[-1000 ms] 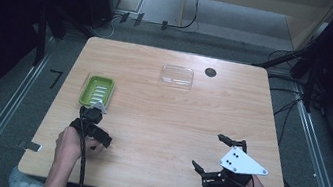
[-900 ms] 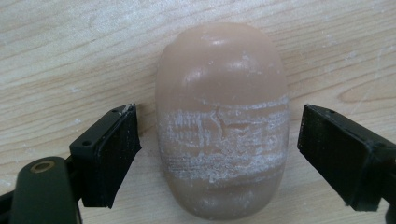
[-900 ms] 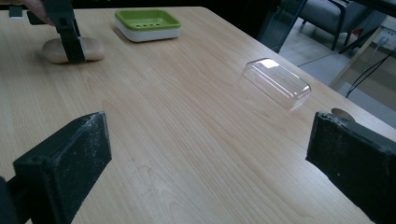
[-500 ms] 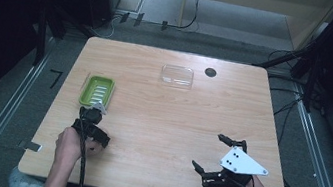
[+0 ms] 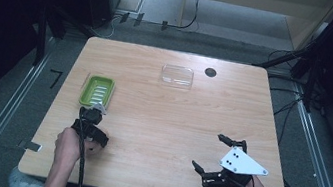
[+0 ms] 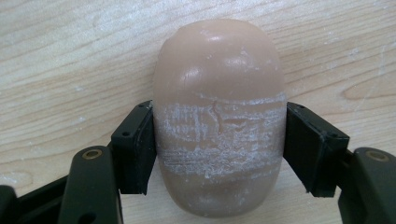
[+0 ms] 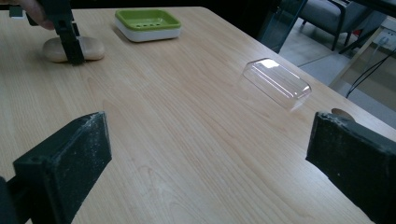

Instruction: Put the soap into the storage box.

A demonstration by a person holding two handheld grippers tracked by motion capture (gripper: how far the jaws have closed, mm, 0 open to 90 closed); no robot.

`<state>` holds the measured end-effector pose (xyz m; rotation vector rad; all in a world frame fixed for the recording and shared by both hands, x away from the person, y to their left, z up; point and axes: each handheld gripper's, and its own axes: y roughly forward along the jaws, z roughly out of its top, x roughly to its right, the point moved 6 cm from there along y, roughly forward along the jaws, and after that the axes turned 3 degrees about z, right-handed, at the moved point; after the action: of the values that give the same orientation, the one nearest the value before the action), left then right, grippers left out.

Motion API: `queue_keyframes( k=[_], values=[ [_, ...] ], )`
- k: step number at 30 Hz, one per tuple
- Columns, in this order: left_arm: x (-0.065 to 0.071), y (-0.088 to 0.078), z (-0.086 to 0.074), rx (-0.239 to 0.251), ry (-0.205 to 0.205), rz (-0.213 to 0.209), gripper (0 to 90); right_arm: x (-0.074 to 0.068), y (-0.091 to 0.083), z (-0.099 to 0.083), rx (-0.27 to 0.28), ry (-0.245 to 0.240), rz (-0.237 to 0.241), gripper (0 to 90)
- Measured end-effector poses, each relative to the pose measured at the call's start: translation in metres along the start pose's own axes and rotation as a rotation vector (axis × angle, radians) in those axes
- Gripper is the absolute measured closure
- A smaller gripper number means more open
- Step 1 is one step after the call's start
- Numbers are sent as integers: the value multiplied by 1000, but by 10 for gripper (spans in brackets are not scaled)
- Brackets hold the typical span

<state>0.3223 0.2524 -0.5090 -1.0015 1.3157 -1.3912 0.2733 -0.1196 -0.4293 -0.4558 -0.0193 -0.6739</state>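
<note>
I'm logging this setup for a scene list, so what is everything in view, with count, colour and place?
Bar of soap: one, beige, near left of the table, lying between the left jaws.
Soap dish: one, green on a white base, just beyond the soap.
Clear lid: one, see-through, far middle of the table.
Round disc: one, dark, right of the lid.
Table: one, light wood.
Left tongs: one, black, shut on the soap.
Right tongs: one, black with a grey plate, open, near right.
Hands: two, at the near edge.

Bare desk (image 5: 160,123) lies between the left gripper (image 5: 95,112) and right gripper (image 5: 205,153). A green soap dish (image 5: 97,90) stands just beyond the left gripper.
</note>
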Motion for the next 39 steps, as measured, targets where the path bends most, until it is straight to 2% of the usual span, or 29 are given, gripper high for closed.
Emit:
queue_keyframes(
  k=[10,27,37,39],
  values=[
    [-1,-3,1,28,9,5,334,0,0,0,2,0,0,0],
    [-4,-12,-2,21,40,4,334,0,1,0,2,-4,3,0],
    [-9,-25,1,42,42,7,335,0,1,0,2,-1,4,0],
    [-10,-27,1,47,32,4,335,0,1,1,2,-1,4,0]
  ],
)
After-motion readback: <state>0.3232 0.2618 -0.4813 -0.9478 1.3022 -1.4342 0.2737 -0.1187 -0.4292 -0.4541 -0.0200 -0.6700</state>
